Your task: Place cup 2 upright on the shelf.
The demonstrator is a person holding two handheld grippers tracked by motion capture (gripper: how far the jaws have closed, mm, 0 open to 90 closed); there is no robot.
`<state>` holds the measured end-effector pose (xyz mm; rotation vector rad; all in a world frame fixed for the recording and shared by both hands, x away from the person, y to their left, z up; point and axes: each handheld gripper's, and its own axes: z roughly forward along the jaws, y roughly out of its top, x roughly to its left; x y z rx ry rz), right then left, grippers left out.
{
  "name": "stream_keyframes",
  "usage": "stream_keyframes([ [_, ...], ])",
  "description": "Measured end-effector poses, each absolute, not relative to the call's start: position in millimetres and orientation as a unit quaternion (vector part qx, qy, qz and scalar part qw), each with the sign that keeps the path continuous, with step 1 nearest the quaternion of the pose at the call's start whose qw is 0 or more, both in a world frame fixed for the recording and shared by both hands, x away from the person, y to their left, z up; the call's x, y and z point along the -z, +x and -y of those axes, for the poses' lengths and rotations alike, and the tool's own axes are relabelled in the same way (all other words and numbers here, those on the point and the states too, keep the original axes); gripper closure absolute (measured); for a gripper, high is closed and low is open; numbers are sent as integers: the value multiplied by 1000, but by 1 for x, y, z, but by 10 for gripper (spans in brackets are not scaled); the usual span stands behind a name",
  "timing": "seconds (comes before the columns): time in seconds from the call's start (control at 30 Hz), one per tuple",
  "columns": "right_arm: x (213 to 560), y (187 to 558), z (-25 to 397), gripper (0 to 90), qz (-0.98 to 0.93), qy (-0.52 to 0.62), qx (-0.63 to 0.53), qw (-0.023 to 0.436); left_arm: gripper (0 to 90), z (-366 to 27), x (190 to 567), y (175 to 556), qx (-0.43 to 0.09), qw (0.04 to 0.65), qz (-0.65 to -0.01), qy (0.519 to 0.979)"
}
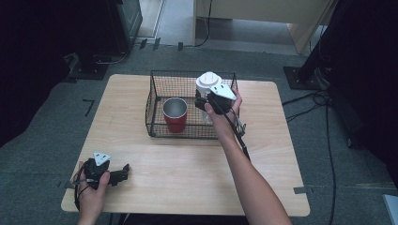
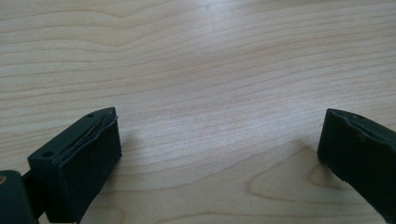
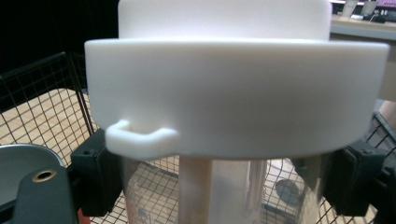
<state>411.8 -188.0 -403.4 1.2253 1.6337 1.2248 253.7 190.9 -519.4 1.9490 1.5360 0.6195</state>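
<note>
Right gripper (image 1: 206,104) clamps the clear bottle (image 3: 219,186) just below its white lid (image 1: 208,83), upright over the wire basket (image 1: 157,101) beside the red cup (image 1: 175,115); left gripper (image 1: 123,169) rests open on the worktop (image 1: 187,164).

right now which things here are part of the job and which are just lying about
In the job:
- clear bottle with white lid, clamped in right gripper
- wire basket
- red cup in the basket

Lying about:
- left gripper, open over bare table
- floor cables
</note>
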Motion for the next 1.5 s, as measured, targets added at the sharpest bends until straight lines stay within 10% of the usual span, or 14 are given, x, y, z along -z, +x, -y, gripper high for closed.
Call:
stream_keyframes([
  [1.5, 415, 442, 181, 152, -711, 507, -387, 296, 0, -191, 520, 254, -233, 287, -575, 730],
])
